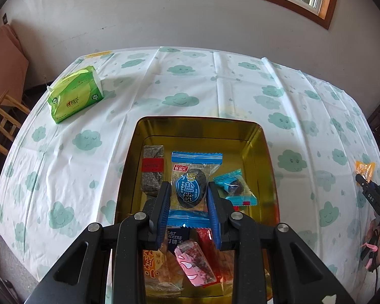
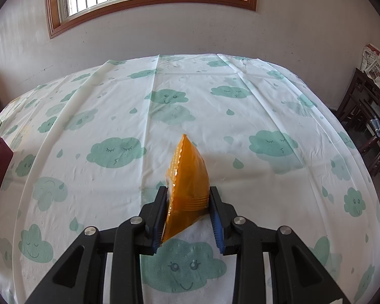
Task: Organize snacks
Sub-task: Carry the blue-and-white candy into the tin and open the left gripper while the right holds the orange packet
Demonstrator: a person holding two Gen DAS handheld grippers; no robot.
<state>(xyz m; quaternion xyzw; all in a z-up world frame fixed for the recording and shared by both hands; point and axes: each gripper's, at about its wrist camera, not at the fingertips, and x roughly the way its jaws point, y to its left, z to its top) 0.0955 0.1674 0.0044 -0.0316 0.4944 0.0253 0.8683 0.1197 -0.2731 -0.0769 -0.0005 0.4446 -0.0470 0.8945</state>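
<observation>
The left gripper (image 1: pixel 189 190) hangs over the gold rectangular metal tin (image 1: pixel 259 136), its fingers either side of a blue-edged clear-wrapped dark plum snack (image 1: pixel 191 185); a grey seed bar with a red band (image 1: pixel 153 169) lies left of it, a small blue-wrapped sweet (image 1: pixel 234 186) right. Far ahead-left on the cloud-printed white tablecloth (image 1: pixel 190 86) sits a green tissue pack (image 1: pixel 76 93). The right gripper (image 2: pixel 188 197) holds an orange plastic snack packet (image 2: pixel 187 177) above the cloth.

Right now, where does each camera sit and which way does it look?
Left wrist: on the left hand-held gripper, tilted down into the gold tin; it holds a blue packet. The right hand-held gripper shows at the right edge.
Right wrist: on the right hand-held gripper, facing table and window; it holds an orange packet.
Shared: cloud tablecloth, orange packet.
</observation>
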